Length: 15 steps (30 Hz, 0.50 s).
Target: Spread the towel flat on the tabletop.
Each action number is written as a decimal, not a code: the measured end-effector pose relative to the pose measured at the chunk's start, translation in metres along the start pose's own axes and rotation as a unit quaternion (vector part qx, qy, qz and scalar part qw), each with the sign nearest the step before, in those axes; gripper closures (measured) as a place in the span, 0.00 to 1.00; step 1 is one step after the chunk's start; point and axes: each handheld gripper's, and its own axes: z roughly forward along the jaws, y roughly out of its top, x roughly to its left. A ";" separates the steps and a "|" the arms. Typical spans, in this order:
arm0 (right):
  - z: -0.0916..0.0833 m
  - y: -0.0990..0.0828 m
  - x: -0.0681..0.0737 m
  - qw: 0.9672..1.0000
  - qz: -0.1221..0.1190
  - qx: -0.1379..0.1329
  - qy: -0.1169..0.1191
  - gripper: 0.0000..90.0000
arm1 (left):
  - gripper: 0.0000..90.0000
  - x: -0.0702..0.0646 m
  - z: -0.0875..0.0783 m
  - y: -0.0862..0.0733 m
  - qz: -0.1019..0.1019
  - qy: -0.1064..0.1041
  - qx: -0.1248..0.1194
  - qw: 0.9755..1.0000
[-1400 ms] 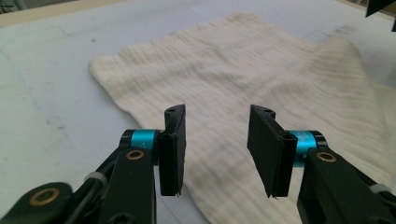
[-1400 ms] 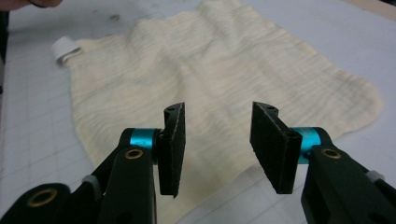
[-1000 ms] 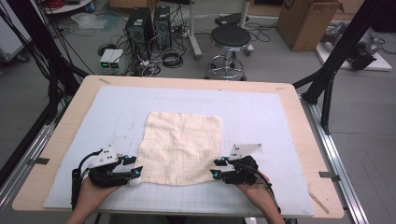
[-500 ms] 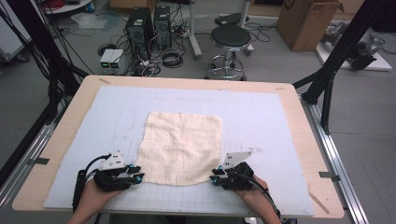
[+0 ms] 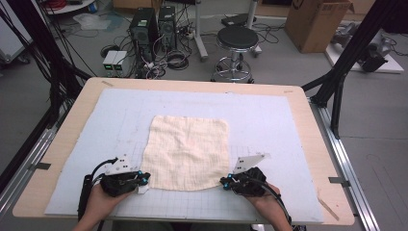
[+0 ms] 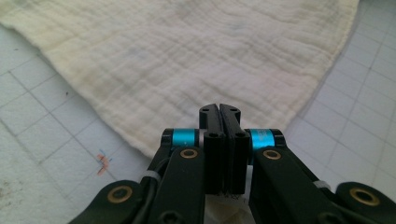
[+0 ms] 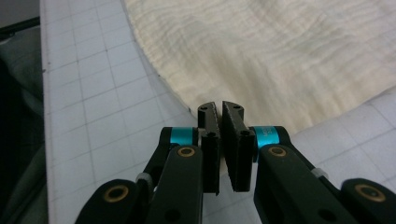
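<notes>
Both claws [image 5: 142, 179] [image 5: 224, 181] have just pinched shut on the cloth's [image 5: 188, 150] near corners.

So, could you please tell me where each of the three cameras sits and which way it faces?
High view: above the person's side, looking forward and down on the table; shows both hands, left gripper, right gripper.
Left gripper view: rides the left gripper, looking along its jaws, pinched on a cloth corner.
Right gripper view: rides the right gripper, jaws pinching another corner.
All share the cream cloth.
</notes>
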 end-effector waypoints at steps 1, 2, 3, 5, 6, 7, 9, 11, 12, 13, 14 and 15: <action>-0.002 -0.001 0.001 1.000 0.001 0.000 -0.001 0.96 | 0.98 -0.001 -0.001 0.000 0.002 -0.001 -0.001 1.000; -0.004 -0.002 0.002 1.000 0.002 -0.003 -0.003 0.96 | 0.98 -0.003 -0.003 0.000 0.002 -0.001 -0.005 1.000; -0.005 -0.003 0.002 1.000 0.002 -0.004 -0.002 0.96 | 0.98 -0.004 -0.004 0.000 0.005 -0.001 -0.006 1.000; -0.008 -0.006 0.004 1.000 0.003 -0.004 -0.003 0.95 | 0.98 -0.006 -0.006 0.000 0.006 -0.005 -0.012 1.000; -0.009 -0.006 0.005 1.000 0.002 -0.007 -0.003 0.95 | 0.98 -0.008 -0.008 0.000 0.009 -0.005 -0.012 1.000; -0.010 -0.007 0.007 1.000 0.004 -0.007 0.000 0.95 | 0.98 -0.009 -0.009 0.000 0.010 -0.005 -0.012 1.000; -0.012 -0.009 0.009 1.000 0.002 -0.008 0.000 0.95 | 0.98 -0.010 -0.011 -0.001 0.011 -0.006 -0.012 1.000; -0.013 -0.010 0.011 1.000 -0.002 -0.007 -0.001 0.95 | 0.98 -0.011 -0.012 -0.001 0.009 -0.006 -0.014 1.000; -0.014 -0.011 0.011 1.000 0.001 -0.008 -0.001 0.95 | 0.98 -0.012 -0.013 -0.002 0.008 -0.004 -0.017 1.000; -0.016 -0.012 0.011 1.000 0.001 -0.009 -0.001 0.95 | 0.98 -0.012 -0.014 -0.002 0.006 -0.006 -0.016 1.000; -0.017 -0.013 0.012 1.000 0.002 -0.012 -0.001 0.95 | 0.98 -0.012 -0.015 -0.002 0.007 -0.005 -0.019 1.000; -0.018 -0.014 0.012 1.000 0.002 -0.012 -0.002 0.95 | 0.98 -0.013 -0.015 -0.002 0.007 -0.006 -0.018 1.000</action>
